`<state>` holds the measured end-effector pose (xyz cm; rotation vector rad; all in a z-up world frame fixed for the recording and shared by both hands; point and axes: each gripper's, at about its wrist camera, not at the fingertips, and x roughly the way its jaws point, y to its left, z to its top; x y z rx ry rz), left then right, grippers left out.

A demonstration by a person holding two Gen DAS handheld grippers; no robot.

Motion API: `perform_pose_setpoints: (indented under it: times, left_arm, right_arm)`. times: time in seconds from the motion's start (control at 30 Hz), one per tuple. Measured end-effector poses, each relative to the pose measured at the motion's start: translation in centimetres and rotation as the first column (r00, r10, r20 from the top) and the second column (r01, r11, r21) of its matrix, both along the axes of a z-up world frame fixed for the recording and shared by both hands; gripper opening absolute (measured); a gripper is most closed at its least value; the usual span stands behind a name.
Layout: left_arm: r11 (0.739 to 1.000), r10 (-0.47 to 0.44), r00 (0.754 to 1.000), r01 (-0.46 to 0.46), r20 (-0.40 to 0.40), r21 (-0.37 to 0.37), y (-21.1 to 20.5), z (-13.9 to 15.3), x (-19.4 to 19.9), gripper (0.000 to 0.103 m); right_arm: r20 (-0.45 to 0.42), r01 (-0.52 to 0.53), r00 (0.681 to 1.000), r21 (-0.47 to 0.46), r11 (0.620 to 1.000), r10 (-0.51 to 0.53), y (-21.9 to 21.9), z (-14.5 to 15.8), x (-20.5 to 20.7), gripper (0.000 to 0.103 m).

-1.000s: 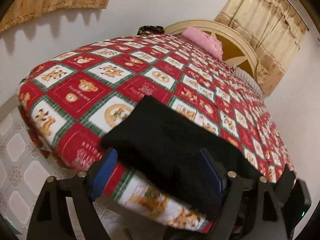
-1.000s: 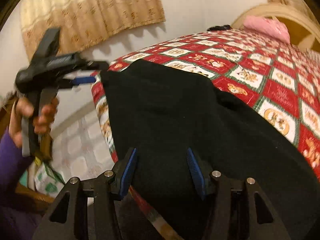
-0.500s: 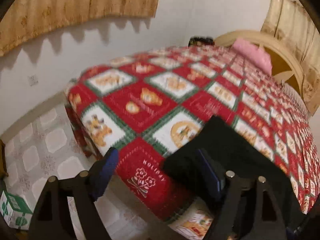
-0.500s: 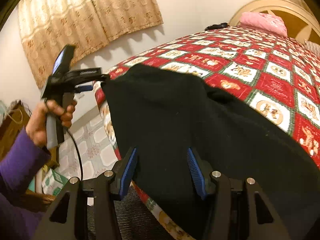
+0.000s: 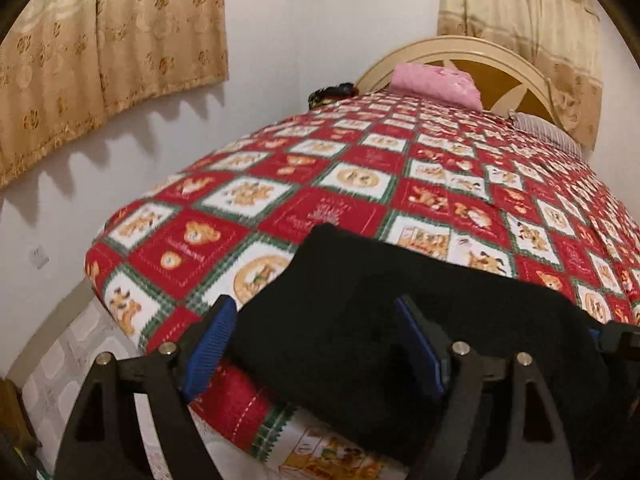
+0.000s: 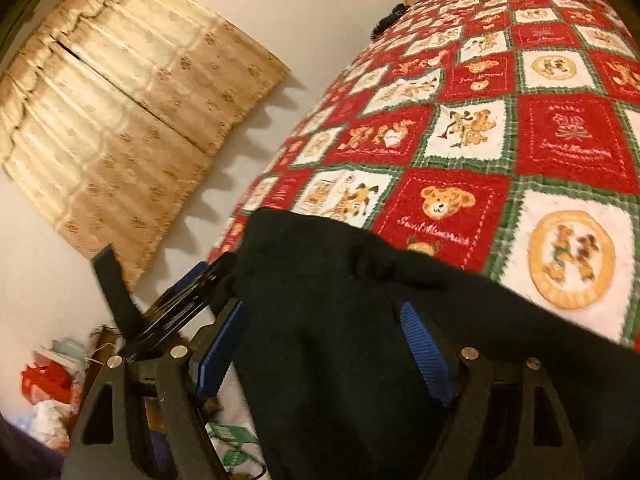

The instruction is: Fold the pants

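Note:
Black pants (image 5: 340, 280) lie folded at the near corner of the bed, on a red, white and green patchwork cover (image 5: 360, 184). My left gripper (image 5: 316, 344) stands open low over them, one blue pad at the cloth's left edge, the other over the fabric. In the right wrist view the pants (image 6: 320, 264) fill the foreground. The jaws of my right gripper (image 6: 324, 352) are opening with black cloth between them, and the pads do not press on it. The left gripper (image 6: 188, 292) shows just left of it, at the pants' edge.
A pink pillow (image 5: 436, 84) and a cream headboard (image 5: 500, 60) are at the bed's far end. A small dark object (image 5: 332, 92) sits at the far left edge. Beige curtains (image 5: 100, 60) hang on the wall. Tiled floor (image 5: 68, 360) and bags (image 6: 48, 384) lie left of the bed.
The right gripper's jaws have widened off the pants, and it has rolled and shifted across the bed. The left gripper swung out left, then came back over the pants, close beside the right gripper.

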<state>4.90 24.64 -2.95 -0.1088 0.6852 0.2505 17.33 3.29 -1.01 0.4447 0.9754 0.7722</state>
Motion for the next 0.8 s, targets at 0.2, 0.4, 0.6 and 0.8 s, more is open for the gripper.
perform_pose_setpoints:
  times: [0.2,0.4,0.6,0.8]
  left_arm:
    - [1.0,0.007,1.0,-0.007,-0.028,0.0,0.2,-0.6,1.0,0.083]
    - [0.998,0.044,0.994,-0.047,-0.101,-0.028,1.2,-2.8,1.7,0.093]
    - [0.998,0.047,0.994,-0.051,-0.102,-0.036,1.8,-3.2,1.8,0.103]
    - [0.998,0.046,0.992,-0.049,-0.114,-0.027,1.7,-2.4,1.5,0.103]
  right_arm:
    - [-0.048,-0.13,0.99,-0.011,0.991,0.129,4.2,-0.3,1.8,0.082]
    - [-0.057,-0.042,0.997,0.095,0.995,0.048,-0.7,0.7,6.1,0.081]
    - [-0.206,-0.083,0.972,0.139,0.987,0.111,-3.3,-2.0,9.2,0.065]
    - [-0.112,0.231,0.967,0.002,0.973,-0.229,-12.4,1.7,7.6,0.065]
